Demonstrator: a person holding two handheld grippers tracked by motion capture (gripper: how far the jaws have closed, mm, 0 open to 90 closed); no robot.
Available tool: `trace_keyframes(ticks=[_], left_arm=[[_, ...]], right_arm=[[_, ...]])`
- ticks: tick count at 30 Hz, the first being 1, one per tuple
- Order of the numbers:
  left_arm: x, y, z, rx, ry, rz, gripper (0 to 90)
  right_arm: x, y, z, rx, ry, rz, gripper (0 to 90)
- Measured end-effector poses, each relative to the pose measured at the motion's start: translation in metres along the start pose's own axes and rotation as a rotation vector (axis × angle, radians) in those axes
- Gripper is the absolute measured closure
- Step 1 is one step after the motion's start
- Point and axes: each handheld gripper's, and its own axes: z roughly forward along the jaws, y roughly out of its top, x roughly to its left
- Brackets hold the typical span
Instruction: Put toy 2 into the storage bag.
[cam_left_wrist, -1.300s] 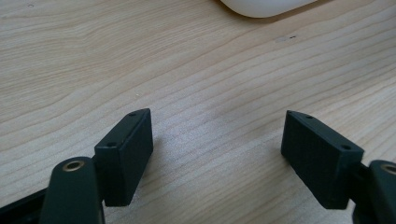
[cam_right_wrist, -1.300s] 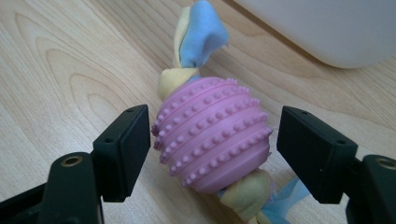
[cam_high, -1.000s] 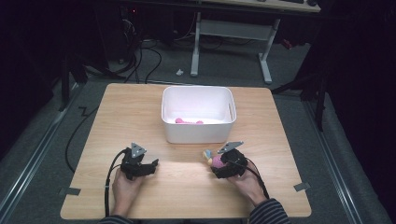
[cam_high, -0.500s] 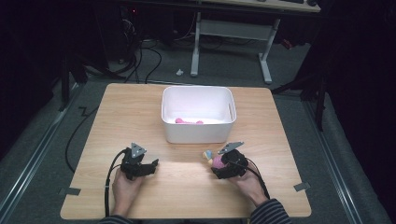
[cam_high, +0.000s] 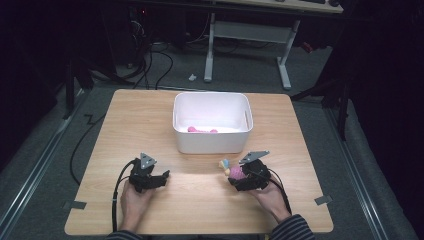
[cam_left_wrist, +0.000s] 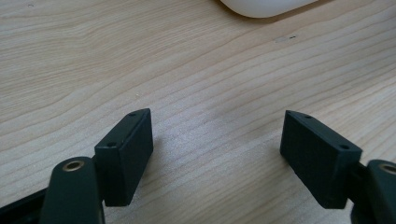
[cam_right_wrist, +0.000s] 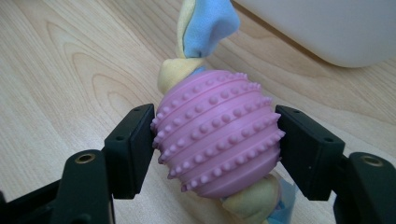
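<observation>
Table (cam_high: 150, 115) margins surround white bin (cam_high: 212, 145), gripped ball (cam_right_wrist: 217, 135).

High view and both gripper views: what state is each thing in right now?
left gripper: open, nothing between its jaws, low over the table.
right gripper: shut on the pink studded ball toy.
white bin: upright, open-topped, a pink toy lying inside.

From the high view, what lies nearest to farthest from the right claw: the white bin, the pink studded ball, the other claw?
1. Pink studded ball: gripped in the right claw.
2. White bin: just beyond, table's middle.
3. Left claw: far across, left side.
</observation>
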Motion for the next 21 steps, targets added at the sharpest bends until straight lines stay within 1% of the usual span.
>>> trace_keyframes(ticks=[1, 6, 13, 15, 18, 19, 20, 21], left_arm=[[0.000, 0.000, 0.000, -0.001, 0.002, 0.001, 25.4], [0.000, 0.000, 0.000, 0.000, 0.000, 0.002, 24.8], [0.000, 0.000, 0.000, 0.002, -0.005, 0.005, 23.7], [0.000, 0.000, 0.001, 0.005, -0.002, 0.003, 21.8], [0.000, 0.000, 0.001, 0.005, -0.002, 0.004, 21.6], [0.000, 0.000, 0.001, 0.005, -0.002, 0.004, 21.6], [0.000, 0.000, 0.001, 0.005, -0.002, 0.004, 21.6], [0.000, 0.000, 0.001, 0.005, -0.003, 0.005, 21.6]], right_arm=[[-0.002, 0.000, -0.003, -0.011, 0.006, 0.004, 32.0], [-0.005, -0.002, -0.010, -0.029, 0.018, 0.024, 32.0], [-0.008, -0.001, -0.019, -0.034, 0.003, 0.019, 32.0], [-0.010, -0.001, -0.024, -0.043, 0.005, 0.022, 32.0], [-0.012, 0.000, -0.028, -0.051, 0.003, 0.023, 32.0], [-0.014, 0.000, -0.032, -0.057, 0.011, 0.036, 32.0], [-0.014, 0.000, -0.032, -0.057, 0.011, 0.036, 32.0], [-0.016, 0.001, -0.036, -0.066, 0.011, 0.038, 32.1]])
